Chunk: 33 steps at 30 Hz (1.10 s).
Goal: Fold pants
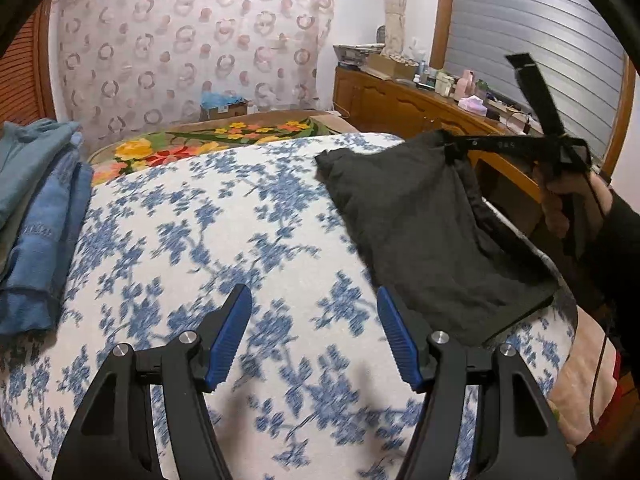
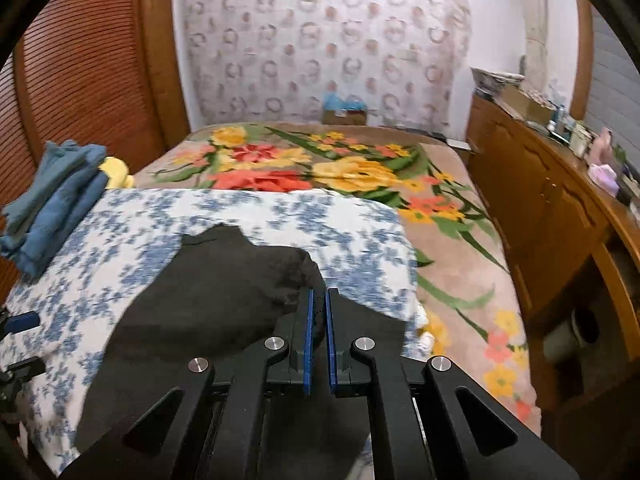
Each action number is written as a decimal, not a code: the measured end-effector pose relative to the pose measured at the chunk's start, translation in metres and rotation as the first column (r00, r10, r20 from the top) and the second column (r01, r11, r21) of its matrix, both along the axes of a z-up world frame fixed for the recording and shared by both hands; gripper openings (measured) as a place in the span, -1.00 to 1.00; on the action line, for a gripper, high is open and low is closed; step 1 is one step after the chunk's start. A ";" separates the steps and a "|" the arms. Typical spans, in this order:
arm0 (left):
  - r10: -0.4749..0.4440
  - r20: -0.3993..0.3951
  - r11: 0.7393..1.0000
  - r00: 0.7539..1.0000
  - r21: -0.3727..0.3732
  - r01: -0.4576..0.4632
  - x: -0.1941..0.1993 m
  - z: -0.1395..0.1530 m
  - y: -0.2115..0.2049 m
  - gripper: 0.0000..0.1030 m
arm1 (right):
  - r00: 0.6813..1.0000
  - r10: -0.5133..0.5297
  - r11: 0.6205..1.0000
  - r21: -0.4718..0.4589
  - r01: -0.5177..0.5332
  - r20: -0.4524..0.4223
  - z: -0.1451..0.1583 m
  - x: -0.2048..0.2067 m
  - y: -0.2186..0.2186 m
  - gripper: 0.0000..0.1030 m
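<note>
Dark grey pants [image 1: 424, 232] lie on the right side of a white sheet with blue flowers [image 1: 224, 232]. My left gripper [image 1: 314, 320] is open and empty, low over the sheet, just left of the pants' near edge. My right gripper [image 1: 452, 146] shows in the left wrist view shut on the pants' far right edge, lifting it off the bed. In the right wrist view the right gripper [image 2: 319, 300] is shut on a fold of the pants [image 2: 208, 292], which drape down to the left onto the sheet [image 2: 132, 240].
A stack of folded blue clothes [image 1: 36, 216] sits at the sheet's left edge, also seen in the right wrist view [image 2: 52, 204]. A flowered blanket [image 2: 328, 172] covers the bed beyond. A wooden dresser [image 2: 552, 208] with clutter stands right of the bed.
</note>
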<state>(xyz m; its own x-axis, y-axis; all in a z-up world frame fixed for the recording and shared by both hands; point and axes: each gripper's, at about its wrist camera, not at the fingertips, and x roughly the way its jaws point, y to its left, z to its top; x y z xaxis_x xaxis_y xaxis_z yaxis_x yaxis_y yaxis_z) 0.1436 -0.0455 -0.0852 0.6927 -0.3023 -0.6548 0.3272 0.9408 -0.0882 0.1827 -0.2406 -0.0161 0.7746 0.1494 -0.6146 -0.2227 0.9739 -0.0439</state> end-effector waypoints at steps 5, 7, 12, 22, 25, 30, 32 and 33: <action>-0.041 0.004 0.999 0.999 0.003 0.041 0.012 0.004 -0.024 0.28 | 1.000 -0.023 1.000 -0.008 0.023 -0.005 0.002 0.006 0.002 -0.89; -0.056 0.001 0.998 0.998 0.007 0.056 0.015 0.003 -0.035 0.28 | 0.999 -0.031 0.999 -0.013 0.031 -0.010 0.001 0.009 0.000 -0.89; -0.086 -0.023 0.996 0.996 0.012 0.086 0.020 -0.005 -0.052 0.28 | 0.999 -0.038 0.999 -0.028 0.038 0.001 -0.002 0.003 0.002 -0.75; -0.099 -0.049 0.994 0.994 0.035 0.101 0.028 -0.019 -0.072 0.28 | 1.000 -0.008 0.999 0.035 0.008 -0.018 -0.013 0.002 -0.008 -0.69; -0.101 -0.053 0.994 0.993 0.043 0.103 0.028 -0.022 -0.074 0.28 | 0.998 0.019 1.000 0.022 -0.018 -0.055 -0.021 0.008 0.000 -0.67; -0.098 -0.075 0.993 0.992 0.056 0.102 0.031 -0.026 -0.076 0.28 | 0.996 -0.020 0.998 -0.056 0.015 -0.089 -0.034 0.021 0.009 -0.66; -0.095 -0.087 0.993 0.992 0.067 0.101 0.033 -0.029 -0.077 0.28 | 0.994 -0.020 0.997 -0.083 0.011 -0.109 -0.039 0.025 0.010 -0.66; -0.097 -0.097 0.992 0.991 0.073 0.104 0.035 -0.030 -0.078 0.28 | 0.993 -0.028 0.994 -0.111 0.015 -0.114 -0.041 0.026 0.011 -0.66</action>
<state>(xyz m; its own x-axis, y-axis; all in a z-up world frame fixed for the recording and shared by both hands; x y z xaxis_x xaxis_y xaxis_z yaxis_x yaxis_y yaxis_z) 0.1783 -0.1240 -0.1152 0.5962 -0.3127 -0.7395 0.4141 0.9088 -0.0505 0.2087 -0.2293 -0.0567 0.6999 0.0605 -0.7117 -0.2116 0.9692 -0.1257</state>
